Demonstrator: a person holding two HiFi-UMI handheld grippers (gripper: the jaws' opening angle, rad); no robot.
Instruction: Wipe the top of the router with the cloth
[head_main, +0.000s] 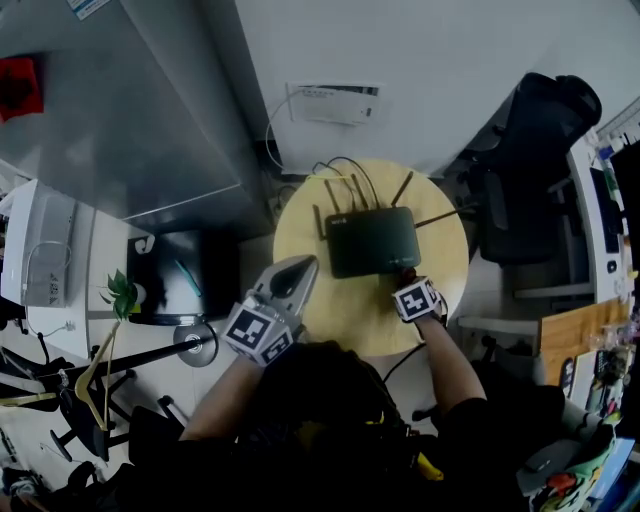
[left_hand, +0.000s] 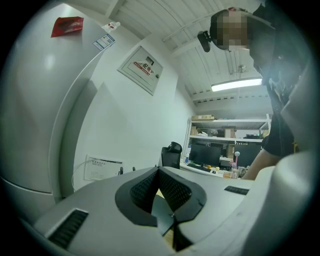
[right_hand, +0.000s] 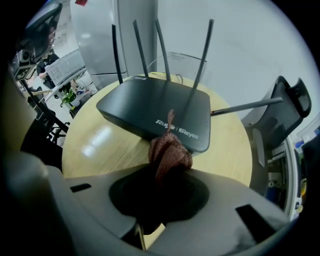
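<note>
Your right gripper (right_hand: 167, 172) clamps the bunched reddish cloth (right_hand: 170, 149) at the router's (right_hand: 150, 105) near edge; your left gripper (left_hand: 158, 173) has its jaws together, empty.

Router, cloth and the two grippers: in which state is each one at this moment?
Router: flat on the round table, antennas raised.
Cloth: bunched up, gripped at one end, at the router's near edge.
Right gripper: shut on the cloth.
Left gripper: shut, nothing between its jaws.
</note>
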